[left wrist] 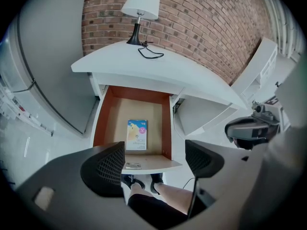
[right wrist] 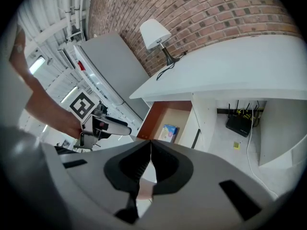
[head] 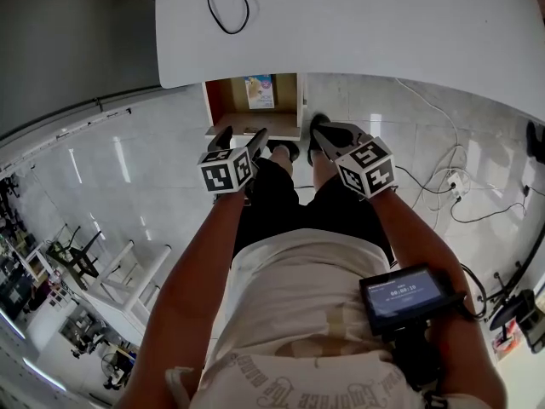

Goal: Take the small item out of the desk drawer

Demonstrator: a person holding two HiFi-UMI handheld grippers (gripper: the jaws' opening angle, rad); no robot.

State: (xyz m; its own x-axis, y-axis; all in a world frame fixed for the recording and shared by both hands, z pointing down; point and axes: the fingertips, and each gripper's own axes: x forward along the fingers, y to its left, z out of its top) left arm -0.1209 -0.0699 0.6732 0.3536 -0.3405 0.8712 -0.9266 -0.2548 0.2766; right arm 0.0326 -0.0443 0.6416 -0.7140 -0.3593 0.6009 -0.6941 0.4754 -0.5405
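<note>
Your left hand-held gripper (left wrist: 153, 162) hung released, jaws wide with nothing between them; your right hand-held gripper (right wrist: 150, 150) was clenched, empty. To do this well, you needed to tip the left one down into the open drawer (left wrist: 165, 123) and straddle the small blue-and-yellow packet (left wrist: 137, 134) squarely before squeezing. That packet lay flat mid-drawer beneath the bench (left wrist: 158, 66), at eleven o'clock from the left jaws, well apart

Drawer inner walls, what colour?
The drawer has reddish-brown inner walls and a tan floor; clearest in the left gripper view.
</note>
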